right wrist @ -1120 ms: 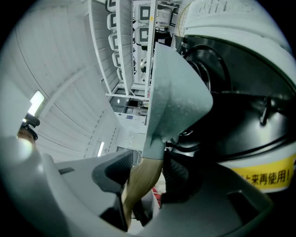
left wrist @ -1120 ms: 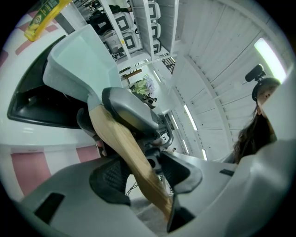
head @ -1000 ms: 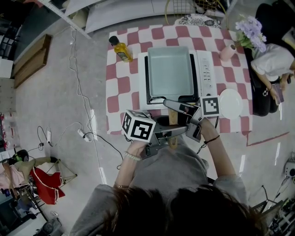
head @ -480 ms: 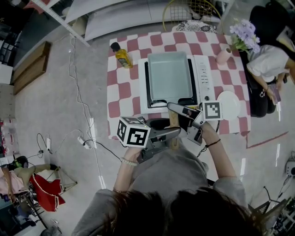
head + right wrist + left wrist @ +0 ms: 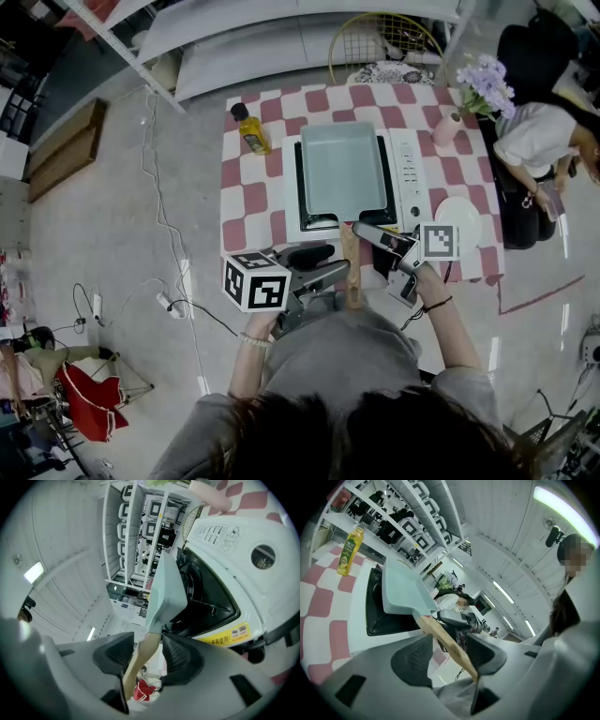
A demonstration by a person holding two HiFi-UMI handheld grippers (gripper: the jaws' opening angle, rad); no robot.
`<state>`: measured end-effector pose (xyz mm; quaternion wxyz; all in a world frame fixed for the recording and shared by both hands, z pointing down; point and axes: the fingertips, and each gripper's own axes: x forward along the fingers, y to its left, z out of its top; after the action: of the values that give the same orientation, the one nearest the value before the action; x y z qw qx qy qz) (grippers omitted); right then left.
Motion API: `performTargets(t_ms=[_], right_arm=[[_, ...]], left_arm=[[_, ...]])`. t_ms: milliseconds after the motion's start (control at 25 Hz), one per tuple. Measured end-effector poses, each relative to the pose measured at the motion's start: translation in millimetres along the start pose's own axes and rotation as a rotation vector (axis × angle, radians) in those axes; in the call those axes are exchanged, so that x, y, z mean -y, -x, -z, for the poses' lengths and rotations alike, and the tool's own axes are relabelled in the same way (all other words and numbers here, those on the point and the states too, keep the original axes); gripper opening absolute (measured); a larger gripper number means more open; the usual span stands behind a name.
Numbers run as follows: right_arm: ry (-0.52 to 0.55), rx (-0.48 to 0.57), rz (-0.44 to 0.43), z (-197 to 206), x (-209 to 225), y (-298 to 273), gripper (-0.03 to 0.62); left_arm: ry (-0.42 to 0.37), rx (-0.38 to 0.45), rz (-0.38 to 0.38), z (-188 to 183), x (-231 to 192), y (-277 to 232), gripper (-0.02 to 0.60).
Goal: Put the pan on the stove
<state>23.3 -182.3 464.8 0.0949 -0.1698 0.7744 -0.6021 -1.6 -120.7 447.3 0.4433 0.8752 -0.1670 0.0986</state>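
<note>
The square pale-green pan (image 5: 342, 169) sits on the white stove (image 5: 412, 164), and its wooden handle (image 5: 351, 272) sticks out over the table's near edge toward me. My left gripper (image 5: 323, 265) is at the handle from the left. In the left gripper view the handle (image 5: 445, 641) runs between the wide jaws of the left gripper (image 5: 450, 658), with gaps to both pads. My right gripper (image 5: 367, 248) comes from the right. Its jaws are closing, and the handle (image 5: 146, 646) lies between the jaws of the right gripper (image 5: 147, 656), not pressed.
The stove stands on a red-and-white checked table (image 5: 246, 202). A yellow oil bottle (image 5: 251, 128) is at the back left, a white plate (image 5: 457, 217) at the right, and a pink vase (image 5: 445, 127) with purple flowers at the back right. A person (image 5: 539, 141) sits to the right.
Both grippers have drawn back along the handle toward me, the left one down and to the left. The pan has stayed on the stove.
</note>
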Motion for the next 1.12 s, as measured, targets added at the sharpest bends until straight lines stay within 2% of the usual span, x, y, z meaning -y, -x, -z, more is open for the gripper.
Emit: performTargets(t_ms=[200, 320, 520, 760, 880, 1120], right_arm=[[0.037, 0.002, 0.017, 1, -6, 8, 0.161], [0.080, 0.000, 0.094, 0, 2, 19, 0.137], [0.121, 0.011, 0.046, 0, -13, 21, 0.100], [0.246, 0.015, 0.132, -4, -4, 35, 0.077], [0.365, 0.035, 0.177, -13, -3, 40, 0.053], [0.457, 0.071, 0.208, -21, -5, 49, 0.033]], left_arm=[[-0.052, 0.022, -0.049, 0, -2, 7, 0.219], [-0.080, 0.043, -0.086, -2, -5, 11, 0.186], [-0.102, 0.087, -0.150, -5, -12, 20, 0.153], [-0.144, 0.132, -0.225, -6, -21, 28, 0.097], [-0.162, 0.154, -0.252, -9, -24, 31, 0.083], [-0.241, 0.212, -0.314, -19, -24, 39, 0.057]])
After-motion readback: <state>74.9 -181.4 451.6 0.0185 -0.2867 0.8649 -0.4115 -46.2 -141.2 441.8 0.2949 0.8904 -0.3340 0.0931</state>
